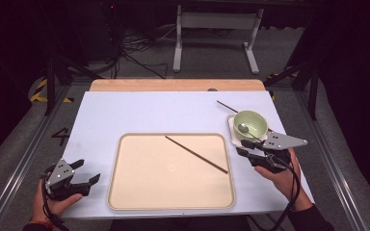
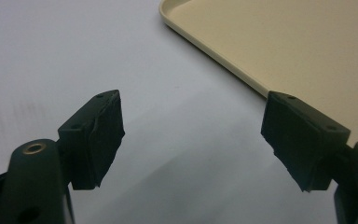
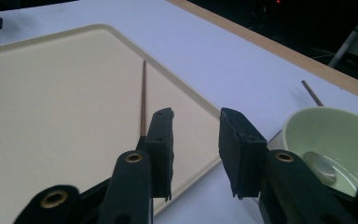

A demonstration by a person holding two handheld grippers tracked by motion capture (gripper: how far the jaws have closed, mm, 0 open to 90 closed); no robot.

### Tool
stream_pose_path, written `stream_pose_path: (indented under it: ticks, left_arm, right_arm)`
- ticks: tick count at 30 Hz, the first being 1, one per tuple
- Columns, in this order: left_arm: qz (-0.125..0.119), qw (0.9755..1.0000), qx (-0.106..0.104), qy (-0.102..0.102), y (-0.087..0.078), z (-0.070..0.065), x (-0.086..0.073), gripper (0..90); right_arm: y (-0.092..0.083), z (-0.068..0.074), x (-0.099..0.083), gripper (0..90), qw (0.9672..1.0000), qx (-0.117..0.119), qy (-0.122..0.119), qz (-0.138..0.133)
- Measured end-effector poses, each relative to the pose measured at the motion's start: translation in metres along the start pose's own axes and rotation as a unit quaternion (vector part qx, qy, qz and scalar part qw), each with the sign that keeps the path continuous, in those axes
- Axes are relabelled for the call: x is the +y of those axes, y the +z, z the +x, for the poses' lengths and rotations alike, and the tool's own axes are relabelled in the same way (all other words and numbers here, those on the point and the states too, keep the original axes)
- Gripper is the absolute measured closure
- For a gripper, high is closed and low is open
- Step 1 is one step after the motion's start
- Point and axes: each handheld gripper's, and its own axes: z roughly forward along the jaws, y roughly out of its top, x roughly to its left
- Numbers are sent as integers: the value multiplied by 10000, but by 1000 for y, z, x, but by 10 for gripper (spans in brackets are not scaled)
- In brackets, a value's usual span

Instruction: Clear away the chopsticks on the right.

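Dark floor with loose cables and a white metal stand lies beyond a table covered in a smooth, matte pale-blue sheet, with a strip of bare wood showing along its far edge.

On the sheet sits a cream tray, a shallow rounded-corner rectangle with a low raised rim and a plain, faintly glossy surface. A thin, straight dark-brown chopstick lies slantwise across the tray's right half.

The right gripper hangs just past the tray's right edge, above the table. In the right gripper view its two black, blocky jaws stand partly apart with nothing between them; the pads look rubbery and frayed at the edges. The chopstick runs straight ahead of the left-hand jaw, its near end hidden behind it, not touched as far as can be seen. Beside the right-hand jaw is a pale green, smooth round bowl with a metal spoon resting inside; a second brown stick pokes out beyond the bowl's far side.

The left gripper rests near the tray's lower left corner. Its jaws are spread wide over bare sheet, holding nothing, and the tray's rim lies ahead of the right-hand jaw.
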Motion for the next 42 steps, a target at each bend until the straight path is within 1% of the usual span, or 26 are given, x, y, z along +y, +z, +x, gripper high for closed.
stream_pose_path:
  ticks: [3, 4, 5, 6, 8, 10, 12, 15, 18, 19, 20, 21, 23, 24, 25, 26, 28, 30, 31, 33, 35, 36, 37, 42]
  left_arm:
    - [9, 10000, 9, -2, 0, 1, 0, 219]
    - [-6, 10000, 10, -16, 0, 1, 0, 219]
    - [-6, 10000, 10, -16, 0, 1, 0, 218]
    - [-4, 10000, 12, -8, 0, 1, 0, 218]
    - [1, 10000, 8, 1, 0, 1, 0, 218]
    - [27, 10000, 11, 10, 0, 2, -1, 218]
    - [35, 10000, 12, 37, 0, 2, -1, 218]
    - [29, 10000, 16, 9, 0, 2, -1, 217]
    - [34, 10000, 18, 3, 1, 2, -1, 216]
    - [36, 10000, 16, 1, 1, 2, -1, 216]
    - [41, 10000, 15, -5, 1, 2, -1, 216]
    - [46, 10000, 23, -7, 2, 2, -1, 216]
    - [46, 10000, 16, -6, 1, 2, -1, 216]
    - [46, 10000, 16, -6, 1, 2, -1, 216]
    - [46, 10000, 18, -11, 1, 2, -1, 216]
    - [45, 10000, 27, -1, 1, 2, 0, 216]
    - [22, 10000, 33, -11, 1, 1, 0, 216]
    - [15, 10000, 30, -6, 1, 1, 0, 215]
    - [24, 10000, 29, 15, 1, 1, 0, 216]
    - [31, 10000, 24, 18, 1, 1, 0, 215]
    - [32, 10000, 19, -6, 1, 1, 0, 215]
    - [33, 10000, 20, -10, 1, 1, 0, 215]
    - [35, 10000, 30, 27, 1, 1, 0, 215]
    - [17, 10000, 24, 34, 0, 2, 0, 214]
  right_arm:
    - [-3, -4, 0, 638, 10000, -51, -3, -1]
    - [-5, -7, 0, 618, 9999, -153, -50, 14]
    - [-5, -7, 0, 618, 9999, -153, -50, 14]
    - [-8, -11, 1, 604, 9996, -276, -32, 1]
    - [-13, -17, 2, 592, 9994, -355, -3, -53]
    - [-18, -25, 3, 572, 9985, -542, 36, -99]
    - [-24, -35, 3, 566, 9975, -674, 129, -166]
    - [-31, -52, 1, 563, 9950, -954, 243, -182]
    - [-34, -70, -1, 562, 9919, -1170, 443, -203]
    - [-34, -76, -3, 565, 9899, -1307, 515, -207]
    - [-33, -81, -3, 565, 9880, -1444, 538, -139]
    - [-31, -85, -4, 565, 9871, -1493, 573, -80]
    - [-26, -95, -7, 565, 9863, -1502, 674, -52]
    - [-26, -95, -7, 565, 9863, -1502, 674, -52]
    - [-23, -100, -9, 565, 9858, -1495, 757, -27]
    - [-20, -107, -13, 567, 9845, -1485, 932, -15]
    - [-14, -117, -21, 567, 9822, -1535, 1071, 183]
    - [-8, -129, -32, 566, 9796, -1514, 1283, 317]
    - [-6, -133, -36, 567, 9782, -1495, 1404, 339]
    - [-2, -145, -49, 567, 9719, -1517, 1767, 345]
    - [1, -152, -57, 566, 9670, -1582, 1951, 428]
    - [2, -155, -60, 568, 9658, -1574, 2012, 431]
    - [3, -156, -64, 569, 9654, -1503, 2085, 436]
    - [11, -154, -70, 571, 9677, -1337, 2064, 546]
